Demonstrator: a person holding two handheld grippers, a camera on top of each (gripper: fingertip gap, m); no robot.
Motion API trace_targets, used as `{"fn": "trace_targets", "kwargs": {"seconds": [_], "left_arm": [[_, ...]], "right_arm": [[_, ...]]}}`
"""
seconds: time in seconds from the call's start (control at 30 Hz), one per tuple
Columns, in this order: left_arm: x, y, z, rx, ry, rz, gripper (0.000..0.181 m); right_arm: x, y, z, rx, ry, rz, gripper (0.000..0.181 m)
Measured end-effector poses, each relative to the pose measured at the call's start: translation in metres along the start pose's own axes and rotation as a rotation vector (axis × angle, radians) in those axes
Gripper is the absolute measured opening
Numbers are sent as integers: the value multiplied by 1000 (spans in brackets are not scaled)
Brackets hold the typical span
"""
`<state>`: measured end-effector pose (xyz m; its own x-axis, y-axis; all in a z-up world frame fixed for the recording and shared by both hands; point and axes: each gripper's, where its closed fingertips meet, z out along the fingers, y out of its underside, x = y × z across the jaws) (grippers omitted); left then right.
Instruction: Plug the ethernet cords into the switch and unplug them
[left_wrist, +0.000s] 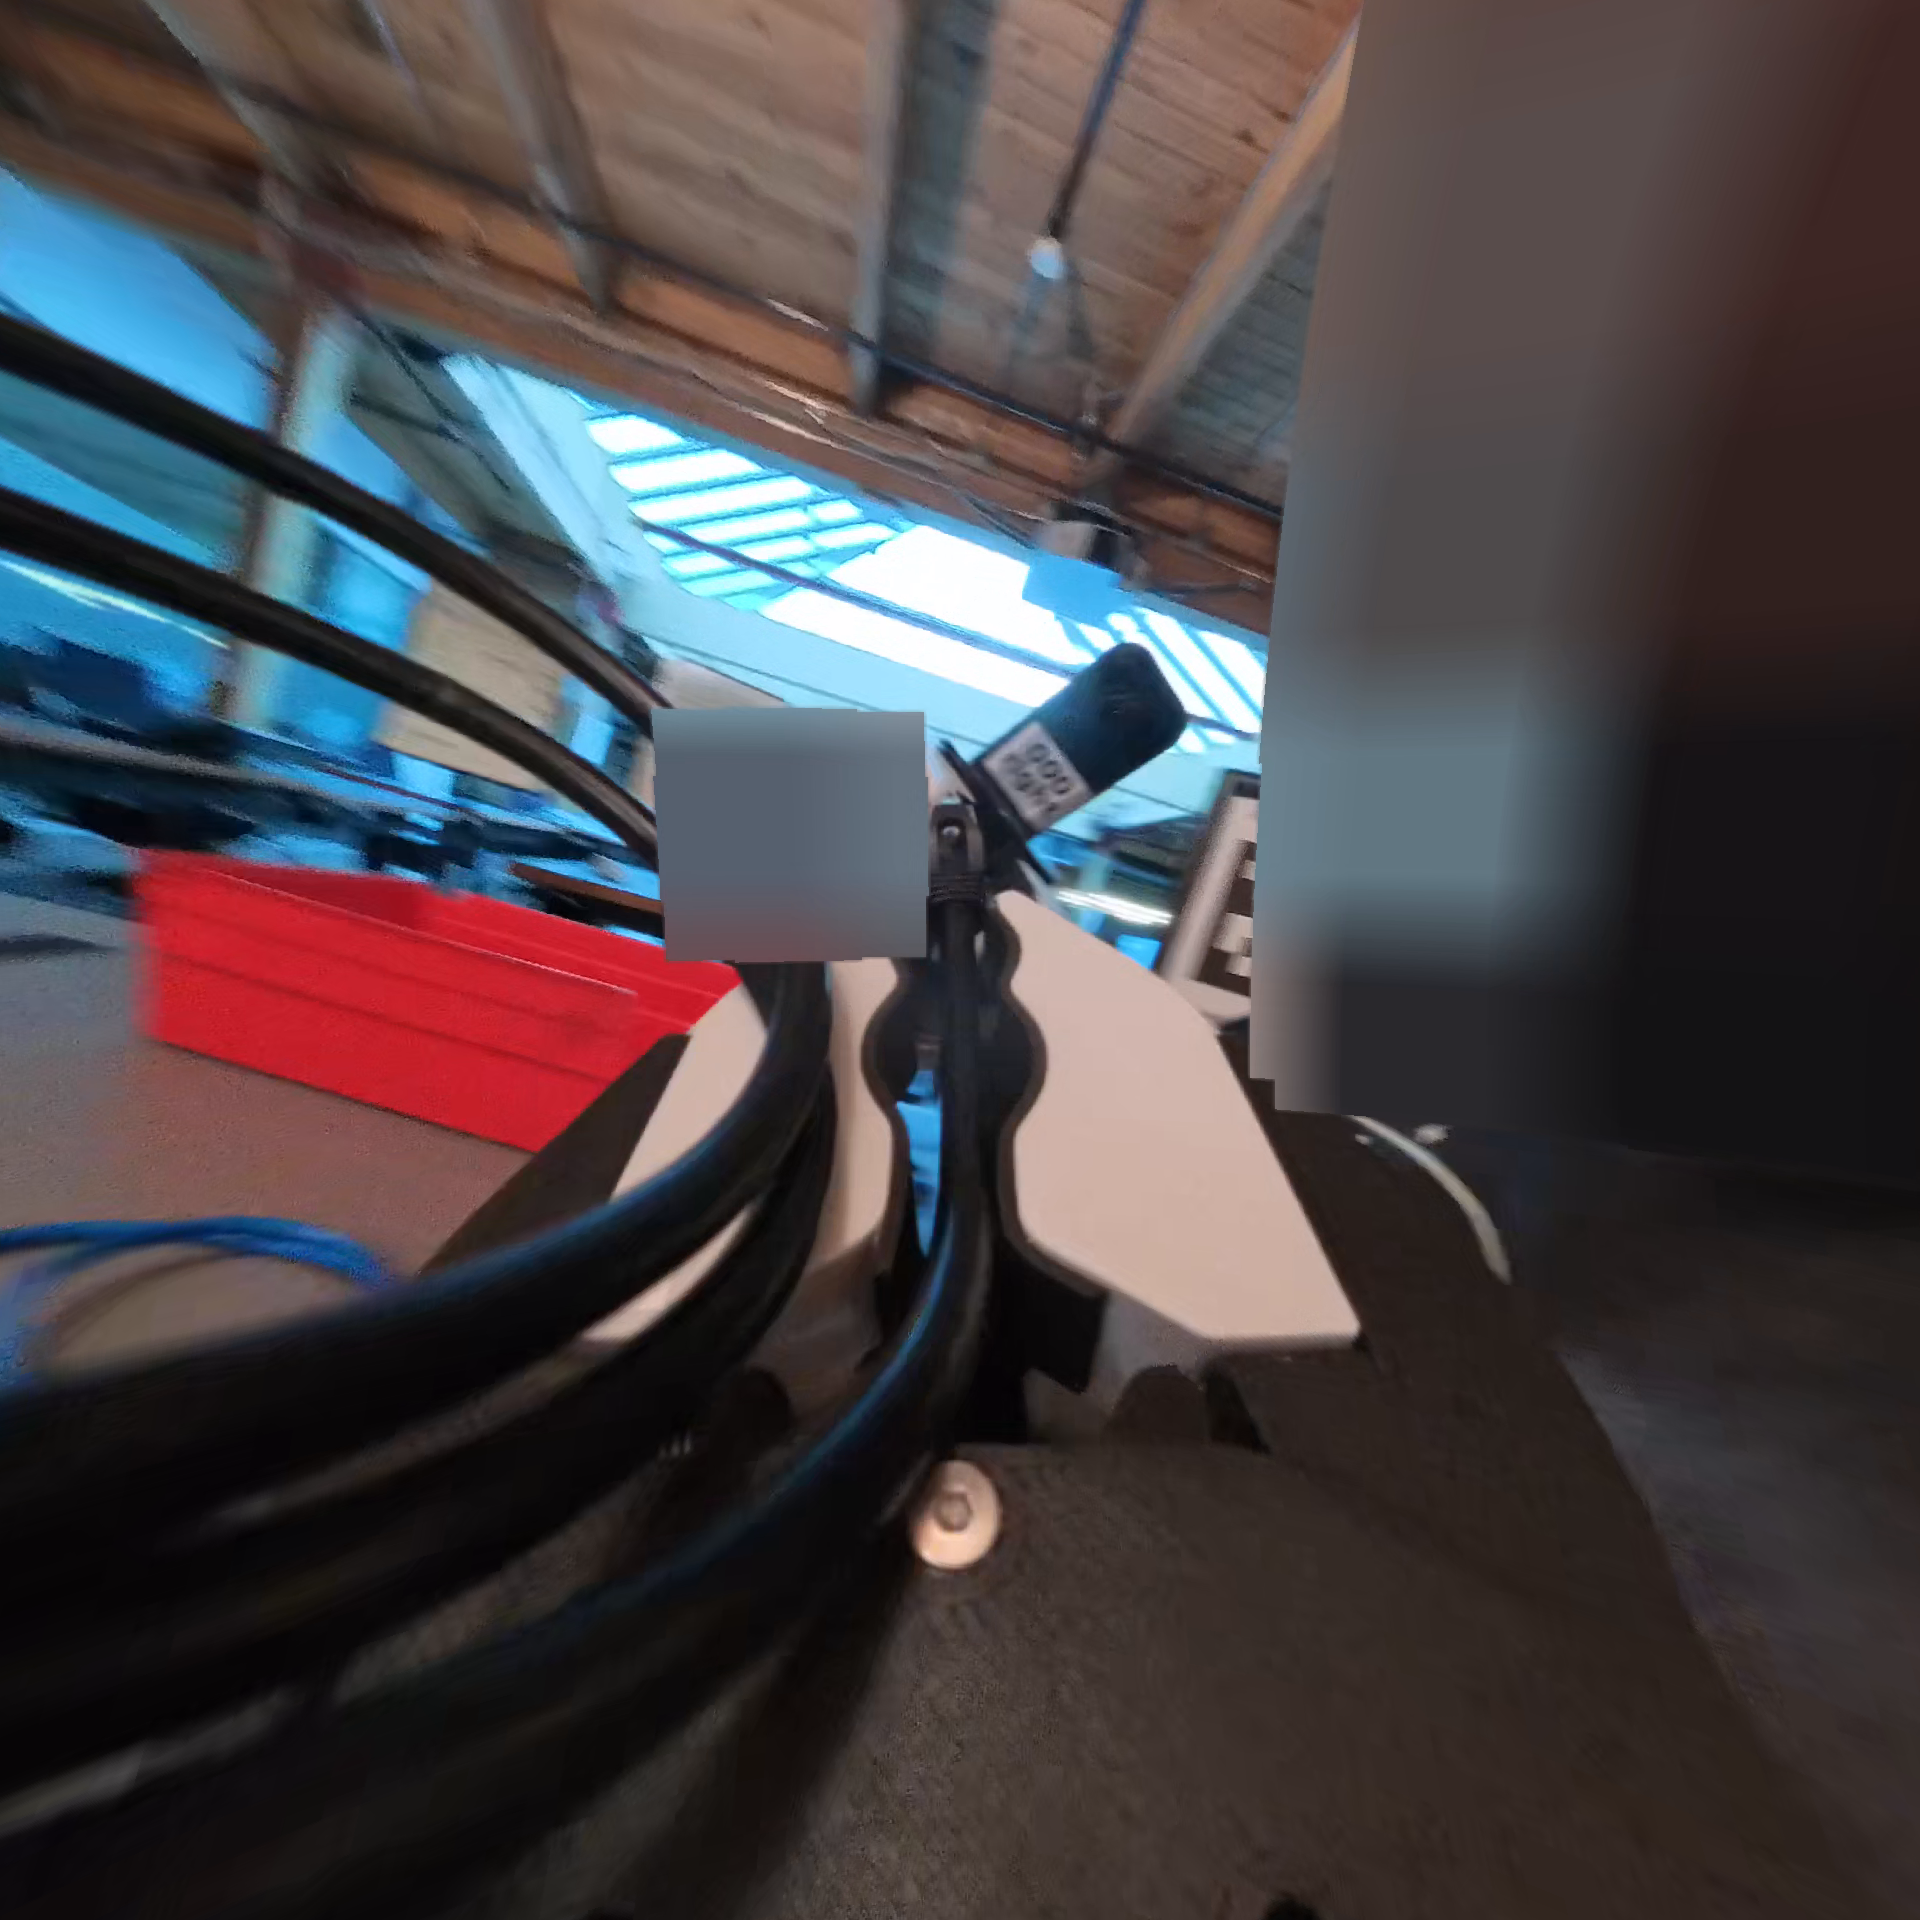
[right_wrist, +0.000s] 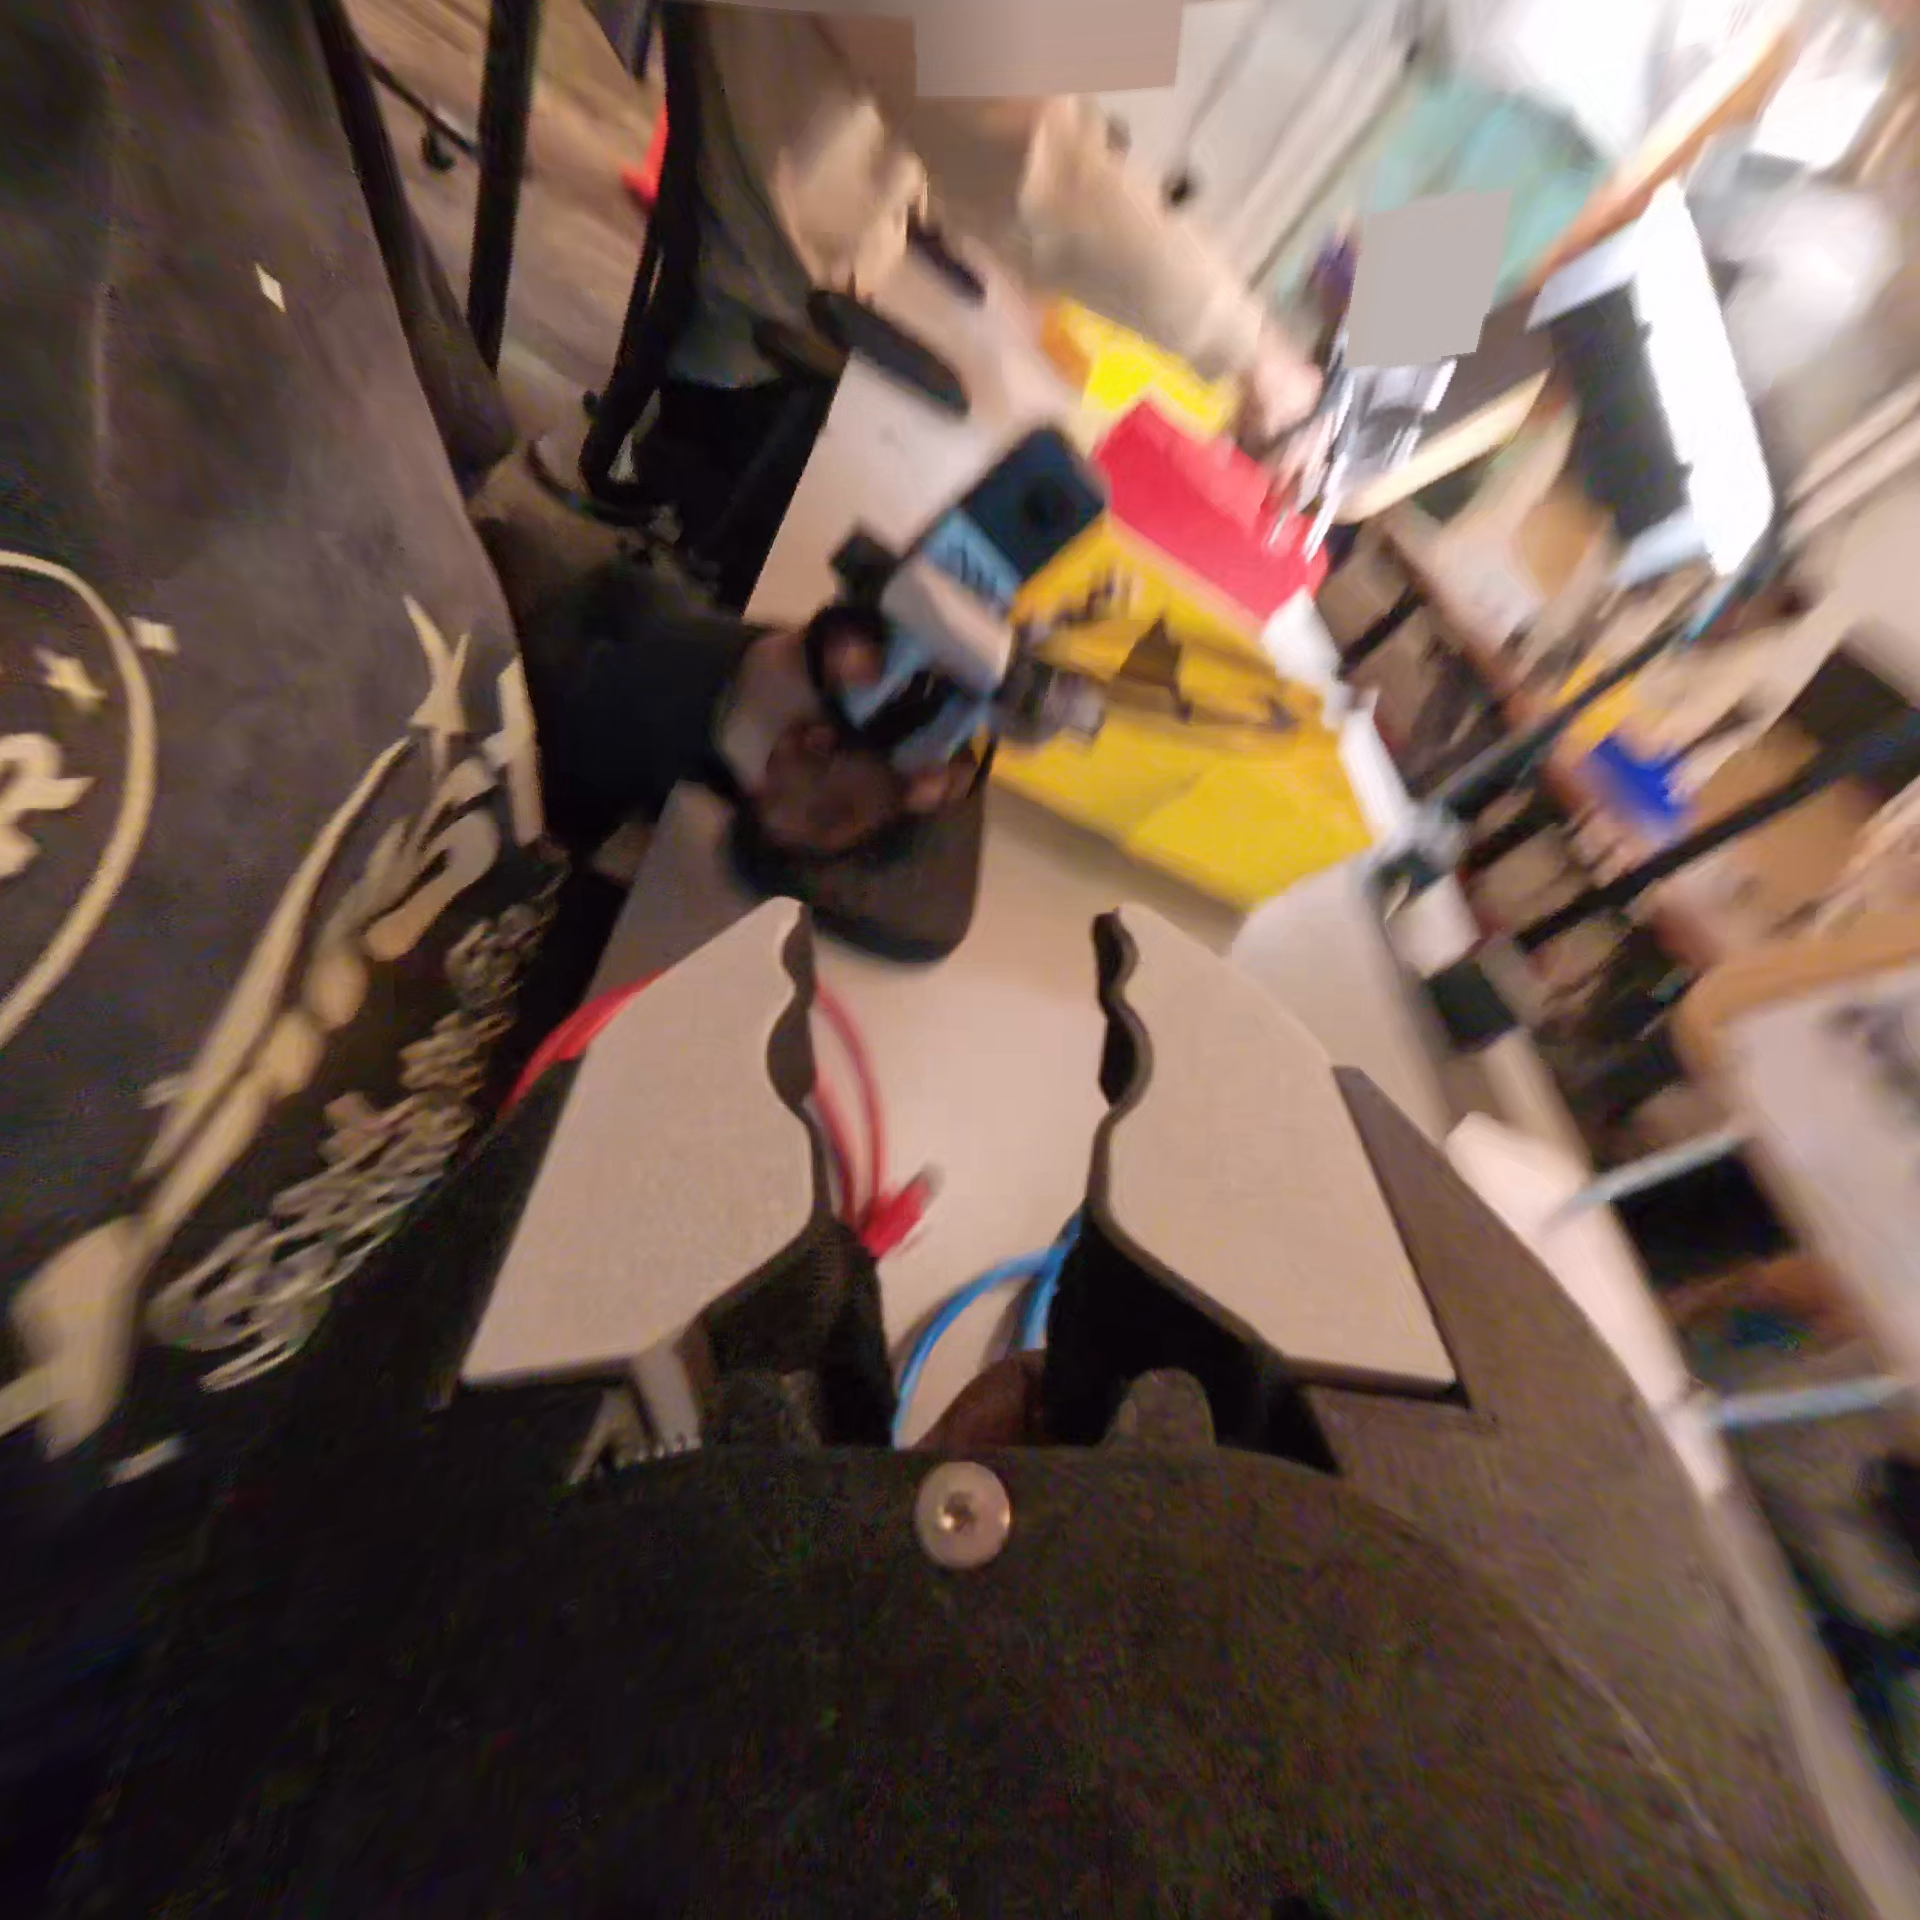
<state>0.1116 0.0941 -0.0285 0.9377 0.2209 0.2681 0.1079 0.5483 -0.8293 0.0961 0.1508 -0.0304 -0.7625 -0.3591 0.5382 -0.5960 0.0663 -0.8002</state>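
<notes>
Left wrist view shows the left gripper (left_wrist: 951, 997) pinching a black cord (left_wrist: 961, 1122), its plug end poking out just past the fingertips and pointing upward. More loops of the same black cord sweep around to the gripper's left, close to the lens. Farther out on that side a blue cord (left_wrist: 208, 1242) lies on the table (left_wrist: 156, 1132), with a red bin (left_wrist: 416, 997) beyond it.

Right wrist view shows the right gripper (right_wrist: 951, 956) spread wide and holding nothing. Between and just below its fingers lie a red cord (right_wrist: 868, 1143) and the blue cord (right_wrist: 966, 1309) on the table. Ahead of it, the other gripper (right_wrist: 935, 644) shows, held in a hand.

No switch shows in either view, so I cannot tell whether any cord has been plugged. The cords in sight lie loose or are held, so the plugging at hand looks not yet done.
</notes>
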Motion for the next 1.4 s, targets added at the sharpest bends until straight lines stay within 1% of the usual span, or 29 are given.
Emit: {"fn": "trace_targets", "kwargs": {"seconds": [0.07,0.13,0.2,0.3,0.33,0.4,0.47,0.5,0.57,0.63,0.73,0.8,0.97,1.03,1.1,1.17,1.23,1.33,1.4], "left_arm": [[-15,-15,-16,32,-133,144,9],[-20,-31,-30,92,-216,266,9],[-21,-40,-38,127,-251,329,10],[-19,-43,-39,133,-256,382,10],[-18,-42,-38,129,-247,384,9],[-21,-39,-38,120,-256,384,10],[-22,-40,-40,123,-260,383,9],[-23,-41,-42,128,-258,377,8],[-22,-43,-44,136,-255,375,10],[-23,-43,-46,132,-259,384,10],[-25,-43,-49,122,-272,408,10],[-26,-47,-54,134,-279,424,10],[-40,-58,-72,135,-369,470,10],[-46,-62,-73,122,-392,484,10],[-48,-60,-59,63,-359,489,10],[-51,-43,-31,-86,-297,519,10],[-57,-29,-4,-225,-217,501,10],[-76,-39,21,-274,-118,455,10],[-103,-50,32,-297,-112,454,10]], "right_arm": [[-5,32,-24,-167,-73,211,71],[-18,70,-47,-371,-140,352,89],[-25,107,-62,-551,-135,448,96],[-33,161,-70,-832,-90,554,107],[-36,173,-69,-893,-85,574,113],[-40,190,-63,-957,-98,588,117],[-40,202,-60,-1014,-125,588,118],[-41,208,-59,-1035,-147,591,115],[-50,212,-56,-1029,-226,648,103],[-53,212,-53,-977,-261,694,95],[-51,207,-50,-903,-231,595,93],[-51,198,-48,-833,-215,527,93],[-44,170,-46,-630,-141,393,92],[-43,162,-47,-589,-129,361,92],[-44,156,-44,-553,-131,335,92],[-45,155,-41,-533,-124,321,92],[-43,155,-39,-523,-112,320,92],[-42,152,-38,-497,-96,318,92],[-40,149,-37,-486,-84,304,92]]}}
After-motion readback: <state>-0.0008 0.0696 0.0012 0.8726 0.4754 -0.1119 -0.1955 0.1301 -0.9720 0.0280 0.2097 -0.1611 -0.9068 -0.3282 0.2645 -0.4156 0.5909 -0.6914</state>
